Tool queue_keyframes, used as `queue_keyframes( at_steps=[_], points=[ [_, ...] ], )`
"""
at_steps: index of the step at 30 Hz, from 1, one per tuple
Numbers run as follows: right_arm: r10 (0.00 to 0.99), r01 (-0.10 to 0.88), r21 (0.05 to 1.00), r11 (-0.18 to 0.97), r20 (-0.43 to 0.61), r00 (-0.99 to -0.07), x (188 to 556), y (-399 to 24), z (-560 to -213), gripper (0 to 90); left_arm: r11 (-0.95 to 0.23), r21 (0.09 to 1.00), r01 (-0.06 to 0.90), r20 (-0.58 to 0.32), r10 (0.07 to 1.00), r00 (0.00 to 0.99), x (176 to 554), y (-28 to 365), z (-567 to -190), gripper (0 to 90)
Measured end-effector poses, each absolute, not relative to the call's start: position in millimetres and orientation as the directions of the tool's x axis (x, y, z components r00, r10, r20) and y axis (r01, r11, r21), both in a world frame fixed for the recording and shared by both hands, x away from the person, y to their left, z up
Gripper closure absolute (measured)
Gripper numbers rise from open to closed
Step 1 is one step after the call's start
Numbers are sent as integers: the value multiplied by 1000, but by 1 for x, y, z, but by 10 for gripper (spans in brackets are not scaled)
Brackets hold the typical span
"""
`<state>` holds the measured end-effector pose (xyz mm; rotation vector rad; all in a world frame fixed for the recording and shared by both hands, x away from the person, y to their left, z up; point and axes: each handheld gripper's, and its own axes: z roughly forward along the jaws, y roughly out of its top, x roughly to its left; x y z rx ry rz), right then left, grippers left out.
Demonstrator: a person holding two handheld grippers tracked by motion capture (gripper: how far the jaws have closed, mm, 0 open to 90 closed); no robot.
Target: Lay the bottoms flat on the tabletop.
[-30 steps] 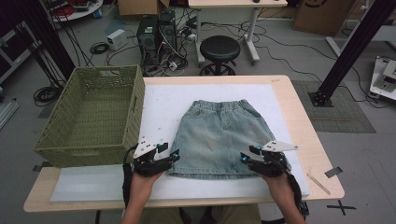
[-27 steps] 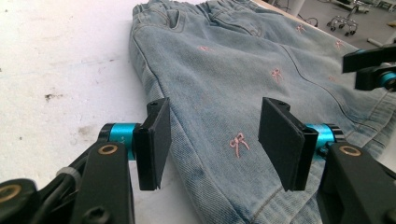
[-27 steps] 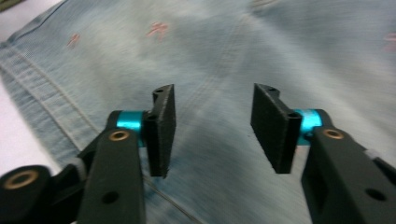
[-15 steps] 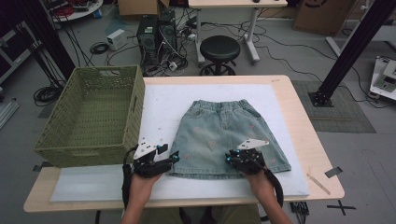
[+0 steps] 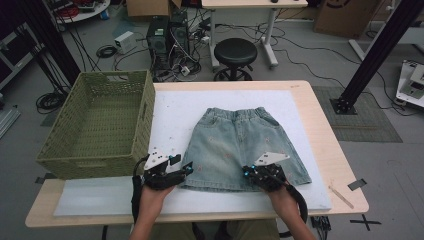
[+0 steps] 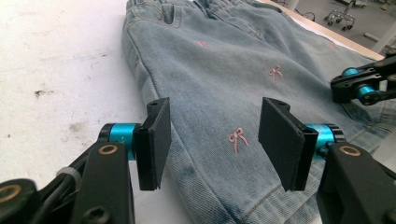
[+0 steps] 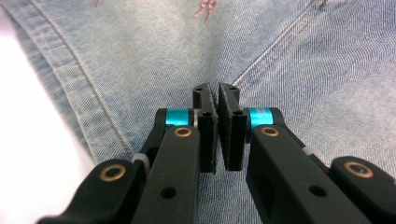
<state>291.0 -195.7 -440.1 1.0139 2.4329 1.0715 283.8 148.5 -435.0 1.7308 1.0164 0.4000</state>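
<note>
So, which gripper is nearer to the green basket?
Left. The left gripper sits at the skirt's hem corner, just beside the green basket. The right gripper is over the hem farther from it.

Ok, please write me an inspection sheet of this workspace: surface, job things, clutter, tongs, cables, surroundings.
Surface: wooden table under a white mat, faintly stained.
Job's things: denim skirt lying flat, waistband away from the person; green basket at the left, empty.
Clutter: a tape strip near the right edge.
Grippers: left tongs open over the skirt's hem corner; right tongs have just been closing, now shut low over the denim; fabric pinched, cannot tell.
Cables: black cable trailing from the left hand.
Surroundings: stool, computer tower, floor cables.
</note>
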Motion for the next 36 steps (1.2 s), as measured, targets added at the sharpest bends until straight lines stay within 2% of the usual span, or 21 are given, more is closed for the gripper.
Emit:
queue_keyframes(
  at_steps=[6,10,17,20,23,25,27,33,36],
  points=[
    [676,483,712,510,16,-737,286,-194,-445,862,-96,891,443,-203,789,580,283,149,-435,440],
    [703,476,758,445,34,-710,286,-204,-437,732,-103,889,447,-202,787,583,283,149,-435,440],
    [745,499,762,412,33,-666,287,-227,-436,725,-92,892,442,-210,783,585,286,147,-434,440],
    [746,498,771,398,44,-664,288,-228,-437,683,-82,896,436,-213,783,585,288,145,-434,419],
    [732,489,767,415,38,-680,291,-218,-437,680,-63,902,427,-221,783,581,293,146,-433,376],
    [715,480,759,440,27,-699,294,-207,-436,766,-56,903,426,-224,785,578,295,146,-432,366],
    [695,466,751,467,13,-719,300,-194,-436,789,-59,901,429,-224,784,578,296,145,-431,368],
    [684,503,711,493,40,-728,312,-175,-448,783,-55,909,413,-221,776,590,299,142,-427,369],
    [665,500,707,500,56,-744,313,-180,-445,729,-50,910,411,-224,775,591,303,142,-426,369]
  ],
)
